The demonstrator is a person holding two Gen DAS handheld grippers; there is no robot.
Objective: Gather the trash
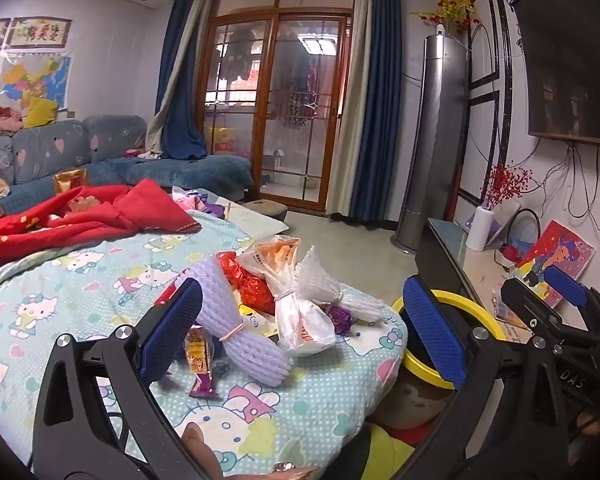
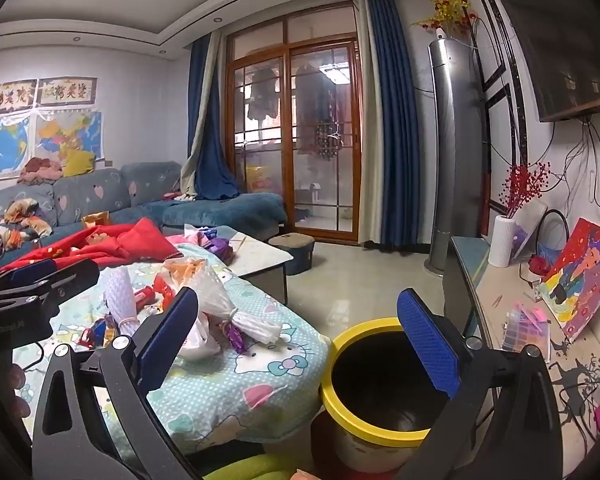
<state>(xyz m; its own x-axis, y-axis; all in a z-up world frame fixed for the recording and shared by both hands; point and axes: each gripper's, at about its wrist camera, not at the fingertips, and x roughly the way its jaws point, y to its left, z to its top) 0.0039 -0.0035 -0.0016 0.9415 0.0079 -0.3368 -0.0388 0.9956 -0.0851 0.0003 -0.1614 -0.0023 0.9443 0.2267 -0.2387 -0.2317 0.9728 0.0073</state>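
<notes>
The trash pile [image 1: 283, 304] is lying on the cat-print blanket [image 1: 79, 292], near the blanket's rounded end, and the yellow-rimmed bin [image 2: 376, 384] is standing on the floor just beside that end. The left gripper [image 1: 300, 332] is hanging over the blanket with its blue pads [image 1: 171, 324] wide apart, and nothing is sitting between them. In the left wrist view, a purple foam net [image 1: 235, 320], a white plastic bag [image 1: 300, 316], a white foam net [image 1: 332, 284], a red wrapper [image 1: 247, 280] and a candy wrapper [image 1: 199, 360] are all showing close up in the pile. That view is showing only a piece of the bin's yellow rim past the blanket's edge, and the right gripper [image 1: 556, 292] is poking in beside it. The right wrist view is looking down into the bin, and its dark inside is showing. The right gripper [image 2: 300, 344] is hanging between the blanket's end and the bin with its pads wide apart and holding nothing. In this view the trash pile [image 2: 203, 300] is sitting farther back on the blanket, and the left gripper [image 2: 35, 276] is showing over the blanket's far side.
</notes>
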